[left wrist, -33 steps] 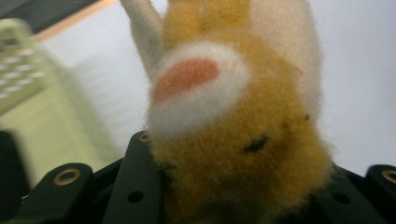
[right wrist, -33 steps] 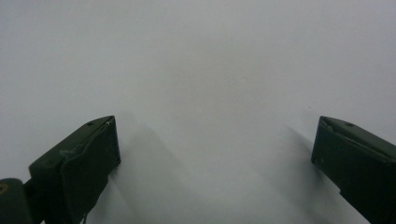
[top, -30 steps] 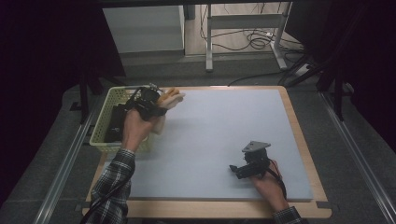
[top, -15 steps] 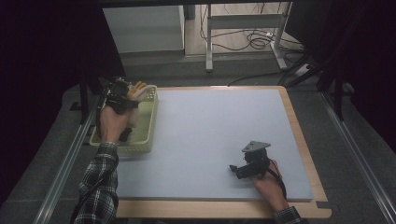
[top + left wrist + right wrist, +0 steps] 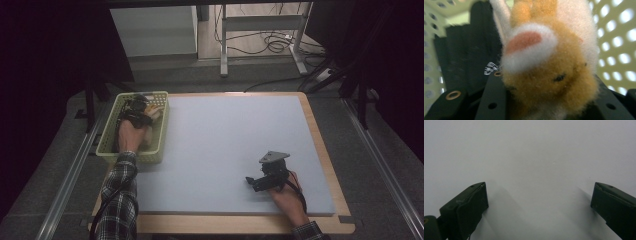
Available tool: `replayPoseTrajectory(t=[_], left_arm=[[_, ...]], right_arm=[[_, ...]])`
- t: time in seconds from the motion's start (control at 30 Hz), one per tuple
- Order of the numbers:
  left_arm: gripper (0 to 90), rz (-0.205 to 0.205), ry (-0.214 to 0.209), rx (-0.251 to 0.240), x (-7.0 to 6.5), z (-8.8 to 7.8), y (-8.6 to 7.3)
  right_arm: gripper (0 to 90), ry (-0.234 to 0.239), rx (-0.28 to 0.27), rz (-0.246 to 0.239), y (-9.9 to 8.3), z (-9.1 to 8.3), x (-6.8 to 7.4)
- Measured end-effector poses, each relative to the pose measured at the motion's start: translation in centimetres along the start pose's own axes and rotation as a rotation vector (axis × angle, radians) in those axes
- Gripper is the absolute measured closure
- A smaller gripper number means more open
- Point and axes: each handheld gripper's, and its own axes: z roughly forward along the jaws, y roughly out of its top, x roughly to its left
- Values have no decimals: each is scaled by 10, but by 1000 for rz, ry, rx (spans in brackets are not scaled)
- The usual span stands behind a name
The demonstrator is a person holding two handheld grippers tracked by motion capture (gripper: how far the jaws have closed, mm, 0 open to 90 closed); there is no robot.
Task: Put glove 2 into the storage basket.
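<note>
High view: we see the left tool lowered inside the green basket at the tabletop's far left corner, with the plush toy between its jaws. The right tool rests near the front right corner.

Left gripper view: the jaws flank the plush toy; they have just been opening, pads against its fur. Perforated basket walls surround it.

Right gripper view: the right tool stands wide over bare tabletop.

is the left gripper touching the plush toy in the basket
Touching. In the left gripper view the orange and white plush toy sits pressed between the left gripper's black jaws, inside the green basket.
</note>
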Motion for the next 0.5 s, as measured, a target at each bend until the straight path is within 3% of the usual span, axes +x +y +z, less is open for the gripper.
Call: replayPoseTrajectory(t=[0.17, 0.23, 0.3, 0.37, 0.43, 0.5], left_arm=[[571, 30, -30, 35, -14, 14, 3], [458, 39, -50, 74, -18, 18, 5], [401, 33, -14, 73, -16, 17, 5], [262, 5, -25, 81, -7, 15, 3], [159, -10, -42, 55, -2, 9, 1], [118, -6, -71, 21, 2, 0, -1]], right_arm=[[8, 0, 0, 0, 0, 0, 0], [8, 0, 0, 0, 0, 0, 0], [8, 0, 1, -1, 0, 0, 0], [8, 0, 0, 0, 0, 0, 0], [8, 0, 0, 0, 0, 0, 0], [8, 0, 0, 0, 0, 0, 0]])
